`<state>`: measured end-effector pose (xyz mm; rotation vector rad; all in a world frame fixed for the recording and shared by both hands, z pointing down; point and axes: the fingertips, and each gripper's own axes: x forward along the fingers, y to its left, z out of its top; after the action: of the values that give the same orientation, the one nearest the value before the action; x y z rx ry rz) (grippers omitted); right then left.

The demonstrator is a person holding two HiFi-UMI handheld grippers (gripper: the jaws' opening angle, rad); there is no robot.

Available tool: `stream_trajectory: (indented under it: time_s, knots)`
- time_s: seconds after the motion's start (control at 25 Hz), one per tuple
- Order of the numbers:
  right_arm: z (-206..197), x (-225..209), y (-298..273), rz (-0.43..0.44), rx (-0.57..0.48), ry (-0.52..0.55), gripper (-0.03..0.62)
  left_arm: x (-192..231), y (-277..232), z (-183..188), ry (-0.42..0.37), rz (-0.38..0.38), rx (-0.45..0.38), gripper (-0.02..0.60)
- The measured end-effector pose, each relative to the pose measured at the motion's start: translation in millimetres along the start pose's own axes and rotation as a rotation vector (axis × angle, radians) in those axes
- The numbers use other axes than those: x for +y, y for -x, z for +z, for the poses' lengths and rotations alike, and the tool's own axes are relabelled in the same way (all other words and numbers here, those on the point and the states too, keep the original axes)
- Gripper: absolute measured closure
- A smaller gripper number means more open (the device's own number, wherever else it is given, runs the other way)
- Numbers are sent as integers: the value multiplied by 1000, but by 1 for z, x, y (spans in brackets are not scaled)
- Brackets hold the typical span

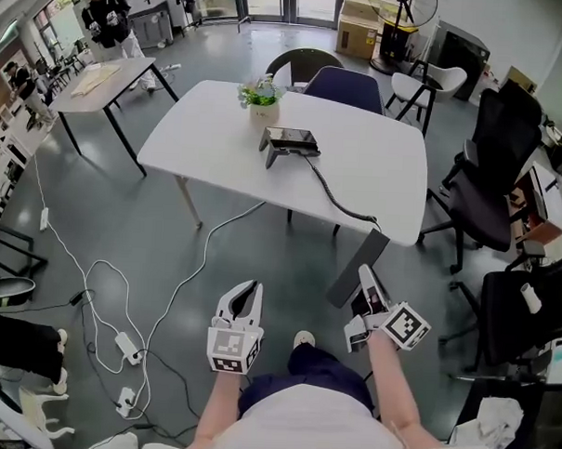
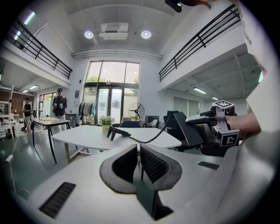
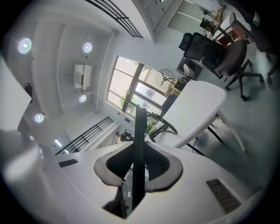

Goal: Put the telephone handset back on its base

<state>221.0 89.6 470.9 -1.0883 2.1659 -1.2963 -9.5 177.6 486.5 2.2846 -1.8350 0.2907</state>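
Only the head view gives the whole layout. The white worktop [image 1: 376, 167] lies toward 12 o'clock from the person. The telephone base [image 1: 289, 138] stands near its middle, with a small potted plant [image 1: 261, 95] just beside it at 11 o'clock. The coiled cord [image 1: 333, 198] runs from the base toward 4 o'clock, over the worktop's near edge and down to the handset [image 1: 363, 260]. The handset is off the worktop, held in the air well apart from the base.

The right gripper view shows what the head view cannot. The right tool [image 3: 139, 153] has its jaws partly apart and clamped on the handset, which is seen edge-on as a thin dark slab rising between the pads. The cord curls away at 1 o'clock.

The left gripper view looks level across the room. The base is side-on, at 11 o'clock from the jaws. The other tool carries the dark handset at 3 o'clock, the cord slung between the two. The left tool [image 2: 139, 159] has its jaws drawn together with only a sliver of gap. Nothing is between them and it touches nothing.

A standing person [image 1: 109, 16] appears far off at 10 o'clock in the head view.
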Motion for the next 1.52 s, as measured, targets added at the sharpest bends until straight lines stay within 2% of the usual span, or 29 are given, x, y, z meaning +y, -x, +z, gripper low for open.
stream_trajectory:
  time_s: [0.28, 0.4, 0.64, 0.96, 1.32, 1.52]
  knots:
    - [13, -9, -29, 15, 27, -9, 503, 8, -20, 5, 2, 42, -10, 548]
    - [11, -12, -33, 10, 34, -48, 503, 7, -21, 1, 12, 57, -5, 548]
    - [6, -16, -35, 18, 57, -26, 503, 2, -16, -8, 21, 66, 21, 548]
    - [1, -24, -46, -1, 73, -97, 503, 2, -23, -13, 43, 71, 26, 548]
    - [17, -35, -92, -35, 64, -106, 503, 26, -72, 3, 35, 51, 23, 548]
    - [32, -36, -131, -23, 52, -114, 503, 50, -109, 17, 40, 38, 22, 548]
